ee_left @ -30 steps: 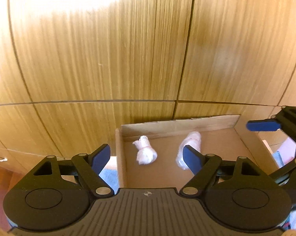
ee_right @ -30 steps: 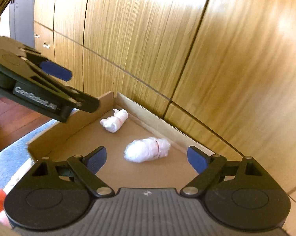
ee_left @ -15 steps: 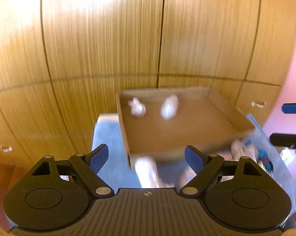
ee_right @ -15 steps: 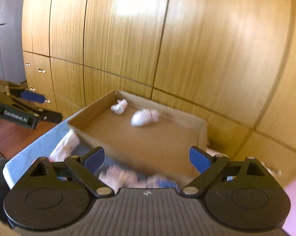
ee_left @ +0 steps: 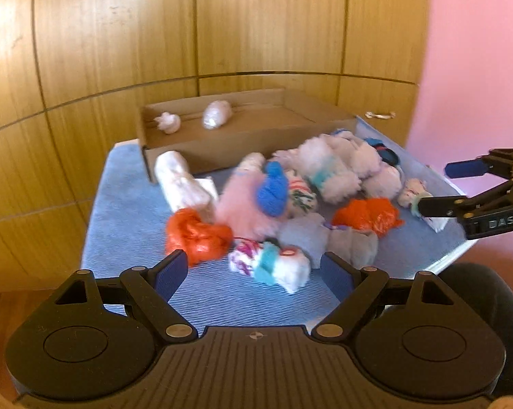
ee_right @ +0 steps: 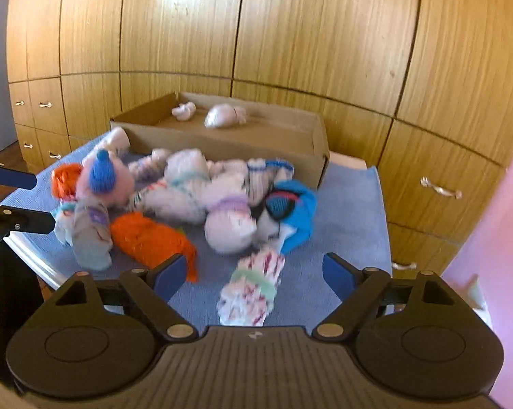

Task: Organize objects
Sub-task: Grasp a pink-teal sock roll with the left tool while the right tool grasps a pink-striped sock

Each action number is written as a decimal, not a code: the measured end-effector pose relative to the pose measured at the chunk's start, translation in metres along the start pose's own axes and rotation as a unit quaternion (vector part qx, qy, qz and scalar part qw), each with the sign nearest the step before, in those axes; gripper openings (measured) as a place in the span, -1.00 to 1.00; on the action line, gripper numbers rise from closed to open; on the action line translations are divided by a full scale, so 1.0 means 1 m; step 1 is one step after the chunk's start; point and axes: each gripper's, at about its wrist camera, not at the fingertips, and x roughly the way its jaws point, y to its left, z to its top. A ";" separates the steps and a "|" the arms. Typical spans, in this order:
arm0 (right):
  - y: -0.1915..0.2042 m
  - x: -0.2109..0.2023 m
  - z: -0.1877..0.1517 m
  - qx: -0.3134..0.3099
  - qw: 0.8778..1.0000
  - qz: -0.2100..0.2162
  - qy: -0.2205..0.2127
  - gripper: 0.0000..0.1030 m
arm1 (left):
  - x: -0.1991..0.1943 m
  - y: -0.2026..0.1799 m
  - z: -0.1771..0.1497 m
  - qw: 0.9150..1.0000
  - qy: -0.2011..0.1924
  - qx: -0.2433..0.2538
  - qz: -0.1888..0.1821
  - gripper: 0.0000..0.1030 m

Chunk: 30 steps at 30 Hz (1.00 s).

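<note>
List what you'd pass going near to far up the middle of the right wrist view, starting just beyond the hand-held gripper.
Red-striped white bundle with green band → plain white bundle → cardboard box → white roll inside it → wooden cabinets.

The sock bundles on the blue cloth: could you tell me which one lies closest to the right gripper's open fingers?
The white bundle with red marks and a green band, lying alone between the right gripper fingers; the others sit farther back in the heap.

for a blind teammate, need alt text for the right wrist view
The open right gripper hovers over a pile of rolled socks on a blue mat. Behind it, a cardboard box holds two white bundles, against wooden cabinets.
</note>
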 end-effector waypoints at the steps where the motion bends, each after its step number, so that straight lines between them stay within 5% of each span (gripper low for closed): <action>1: 0.002 -0.002 -0.003 0.006 1.000 -0.001 -0.002 0.55 | 0.002 -0.002 0.000 1.000 -0.001 0.007 -0.002 0.72; 13: 0.004 0.007 -0.024 0.038 0.999 -0.010 0.005 0.37 | 0.026 -0.001 -0.009 1.000 0.019 0.013 -0.009 0.68; 20: 0.001 0.010 -0.025 0.042 0.999 -0.009 0.011 0.15 | 0.031 0.000 -0.011 0.999 0.022 0.021 -0.031 0.49; 25: 0.003 0.012 -0.026 0.043 0.999 -0.003 0.012 -0.18 | 0.033 0.001 -0.009 0.999 0.017 0.019 -0.043 0.19; 27: 0.004 0.011 -0.025 0.043 0.999 -0.003 0.010 -0.41 | 0.033 0.002 -0.009 0.999 0.014 0.014 -0.046 0.15; 30: 0.003 0.008 -0.024 0.043 0.999 -0.002 0.005 -0.49 | 0.030 0.002 -0.011 0.999 0.009 0.014 -0.045 0.13</action>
